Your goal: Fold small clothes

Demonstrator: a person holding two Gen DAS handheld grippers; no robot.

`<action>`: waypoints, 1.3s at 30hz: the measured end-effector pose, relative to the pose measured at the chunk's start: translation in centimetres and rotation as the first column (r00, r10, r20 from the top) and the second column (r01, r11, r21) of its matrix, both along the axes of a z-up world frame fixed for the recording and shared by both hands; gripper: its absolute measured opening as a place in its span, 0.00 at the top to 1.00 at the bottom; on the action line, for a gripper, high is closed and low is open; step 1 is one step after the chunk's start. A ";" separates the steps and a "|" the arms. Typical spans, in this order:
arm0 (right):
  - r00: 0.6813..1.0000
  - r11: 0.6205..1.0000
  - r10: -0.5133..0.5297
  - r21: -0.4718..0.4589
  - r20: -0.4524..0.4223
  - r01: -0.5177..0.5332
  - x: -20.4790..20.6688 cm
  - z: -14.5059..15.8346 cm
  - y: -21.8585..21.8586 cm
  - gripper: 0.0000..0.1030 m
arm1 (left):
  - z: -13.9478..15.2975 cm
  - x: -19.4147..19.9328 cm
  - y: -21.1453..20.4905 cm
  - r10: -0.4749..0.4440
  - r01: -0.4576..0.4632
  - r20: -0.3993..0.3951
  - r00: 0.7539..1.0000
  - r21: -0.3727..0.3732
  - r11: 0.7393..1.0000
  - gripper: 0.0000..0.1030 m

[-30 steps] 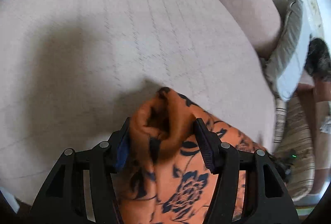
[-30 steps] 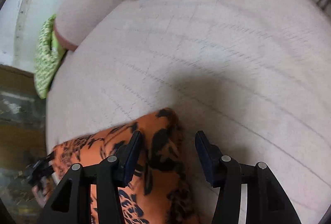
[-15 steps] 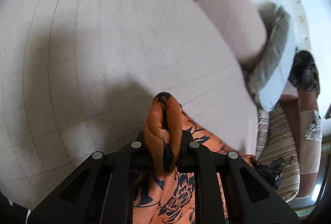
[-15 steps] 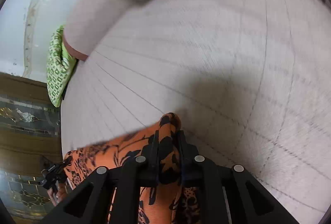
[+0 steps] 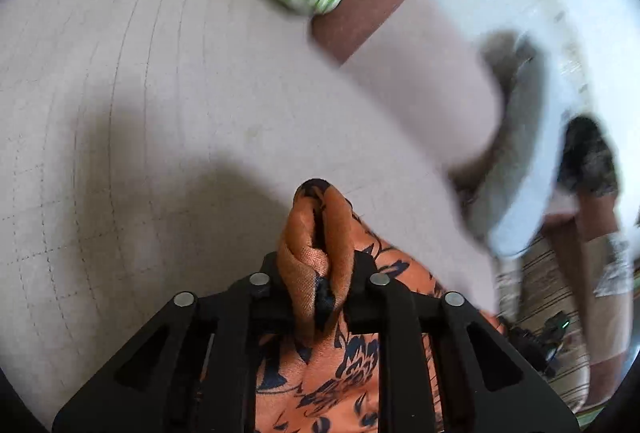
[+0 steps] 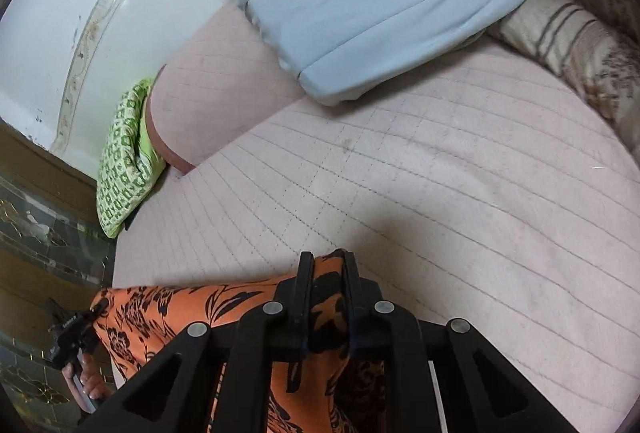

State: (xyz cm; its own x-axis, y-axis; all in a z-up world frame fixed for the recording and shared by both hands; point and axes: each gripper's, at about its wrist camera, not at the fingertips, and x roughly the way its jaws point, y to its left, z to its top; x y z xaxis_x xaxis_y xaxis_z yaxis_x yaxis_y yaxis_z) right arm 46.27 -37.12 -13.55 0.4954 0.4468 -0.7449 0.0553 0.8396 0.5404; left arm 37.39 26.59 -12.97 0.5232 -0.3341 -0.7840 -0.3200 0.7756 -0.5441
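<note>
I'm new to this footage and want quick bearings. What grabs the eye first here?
The orange cloth with dark flowers stands out, bunched between the shut jaws of the left gripper, and pinched likewise by the right gripper at the bottom of its view. It stretches over a pale quilted bed. At the far end lie a light blue pillow and a green patterned cushion.

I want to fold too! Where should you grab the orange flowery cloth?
At its corners, from above: the left gripper and right gripper each pinch a bunched corner of the orange flowery cloth, so it hangs stretched between them.
</note>
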 end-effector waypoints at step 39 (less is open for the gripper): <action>0.973 0.998 -0.035 0.044 -0.226 0.046 -15.2 -9.8 4.4 0.77 | -3.9 -14.2 -3.1 -0.008 0.022 -0.168 0.986 0.087 0.996 0.88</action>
